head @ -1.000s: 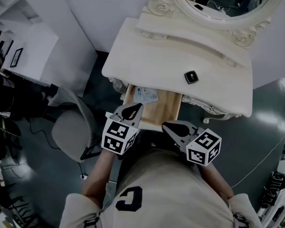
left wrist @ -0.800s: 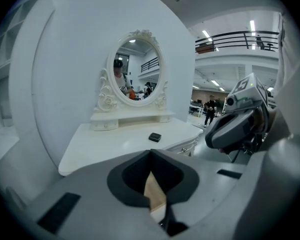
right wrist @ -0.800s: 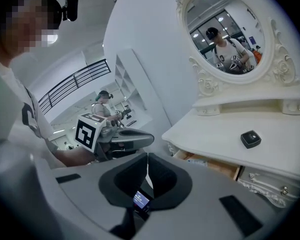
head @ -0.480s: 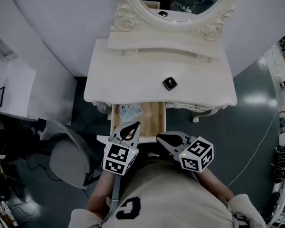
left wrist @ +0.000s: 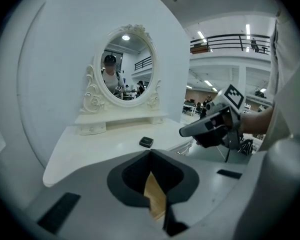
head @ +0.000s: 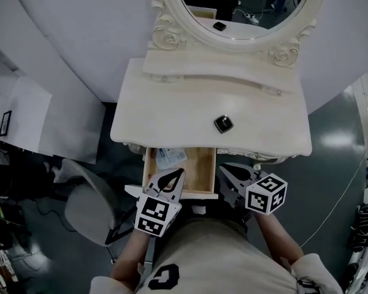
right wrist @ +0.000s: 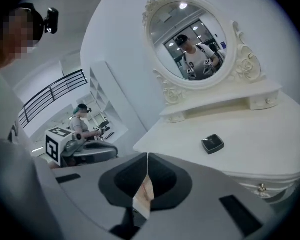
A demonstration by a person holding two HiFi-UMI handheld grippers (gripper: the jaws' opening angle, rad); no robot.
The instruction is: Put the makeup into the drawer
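The head view looks steeply down onto the dressing table, set in the upper middle of the frame. Each gripper view sits low behind its own jaws, facing the mirror across that table; all three share the black compact

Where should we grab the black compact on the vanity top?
Pinch two opposite side edges of the black compact, coming from above. It lies flat and low on the vanity top, nothing beside it, so probably only the edges offer hold.
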